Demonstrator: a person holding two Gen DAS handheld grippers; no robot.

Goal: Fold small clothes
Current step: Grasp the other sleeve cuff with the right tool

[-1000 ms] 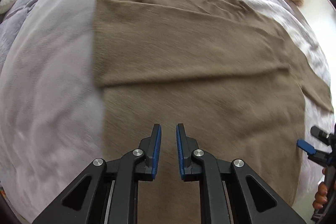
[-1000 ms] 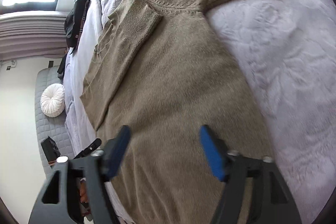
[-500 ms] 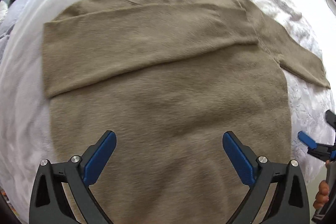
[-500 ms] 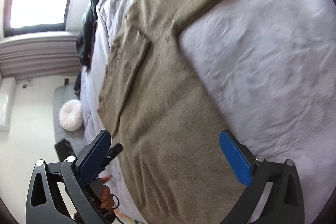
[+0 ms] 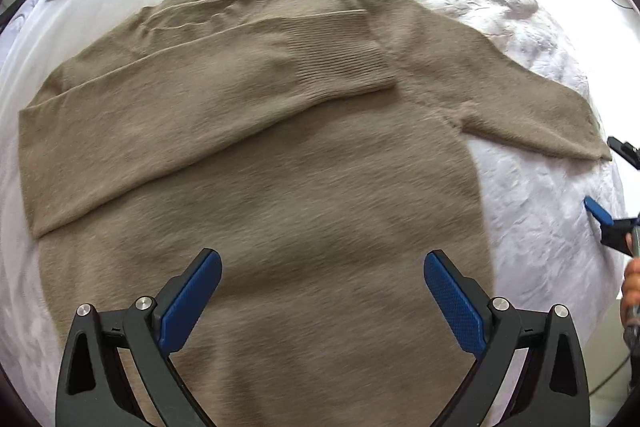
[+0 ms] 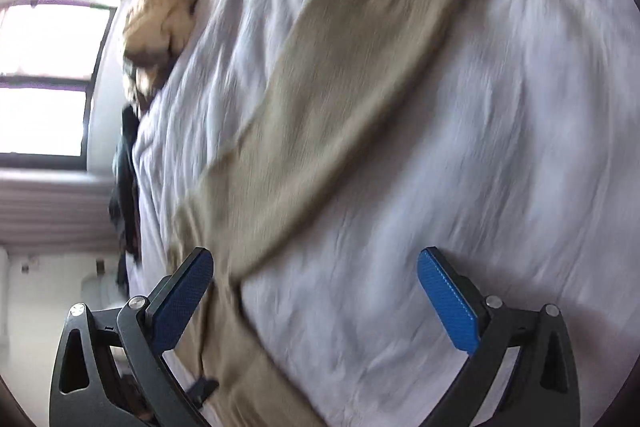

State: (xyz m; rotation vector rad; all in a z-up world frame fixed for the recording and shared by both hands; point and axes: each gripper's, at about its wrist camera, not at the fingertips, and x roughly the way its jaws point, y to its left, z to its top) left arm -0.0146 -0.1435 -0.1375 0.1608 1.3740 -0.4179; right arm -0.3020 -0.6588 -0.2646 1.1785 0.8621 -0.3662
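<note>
Sweater (image 6: 360, 75) blurred, hem cut off

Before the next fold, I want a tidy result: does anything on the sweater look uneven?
Yes. One sleeve is folded across the sweater, but the other sleeve lies stretched out on the bedspread, so the shape is lopsided. No damage shows.

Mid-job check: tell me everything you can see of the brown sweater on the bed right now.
The olive-brown fuzzy knit sweater lies flat, spread on the wrinkled pale lavender bedspread. One sleeve is folded across the chest, its ribbed cuff near the middle; the other sleeve still stretches out sideways onto the bedspread. Neither gripper touches it: the left gripper hovers open over the body, empty.
</note>
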